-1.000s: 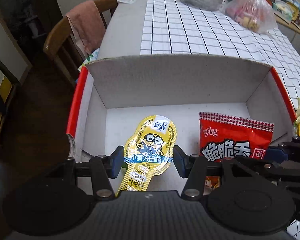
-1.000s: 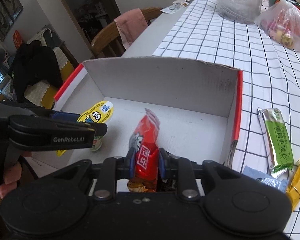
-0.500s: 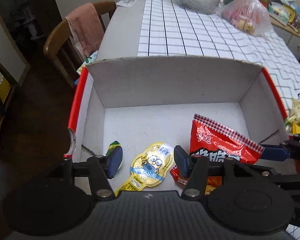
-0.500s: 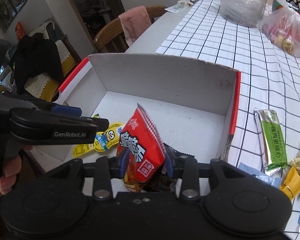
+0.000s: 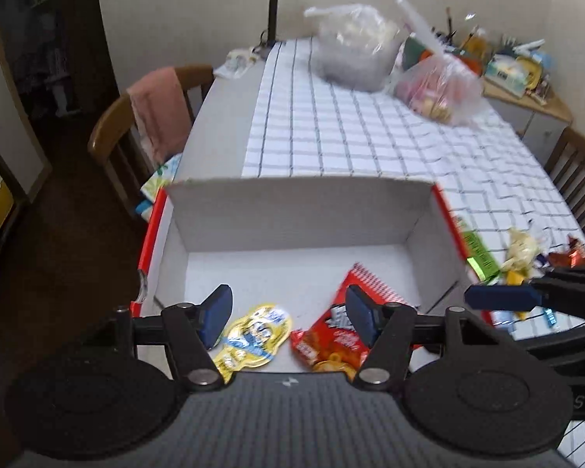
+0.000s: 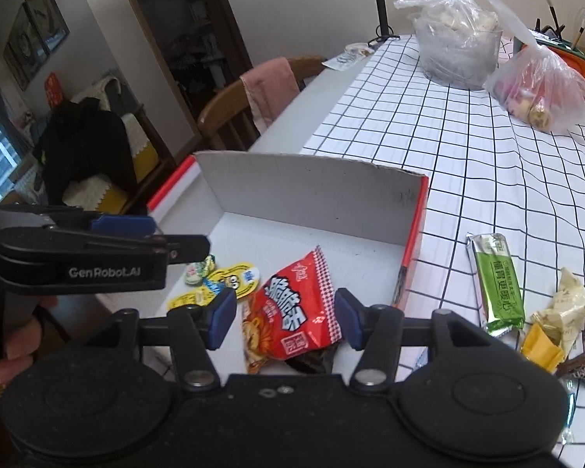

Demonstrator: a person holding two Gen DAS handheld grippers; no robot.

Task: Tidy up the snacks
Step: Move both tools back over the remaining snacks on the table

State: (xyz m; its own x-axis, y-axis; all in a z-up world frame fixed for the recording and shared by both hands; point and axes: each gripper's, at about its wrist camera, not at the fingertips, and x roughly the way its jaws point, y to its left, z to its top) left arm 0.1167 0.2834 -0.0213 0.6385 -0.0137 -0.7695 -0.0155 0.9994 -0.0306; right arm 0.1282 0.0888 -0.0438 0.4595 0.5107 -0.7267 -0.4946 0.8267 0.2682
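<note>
While both opening, left tongs (image 5: 288,312) over yellow packet (image 5: 253,337), right tongs (image 6: 282,318) over red packet (image 6: 292,316).

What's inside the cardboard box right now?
On the cardboard box floor lie a red snack bag, a yellow cartoon packet and a small green-and-white sweet. Something dark pokes out under the red bag; the near corners are hidden by the grippers.

Two packets (image 6: 292,312) side by side in box (image 6: 312,195), loose snacks (image 6: 499,284) seemingly just right
</note>
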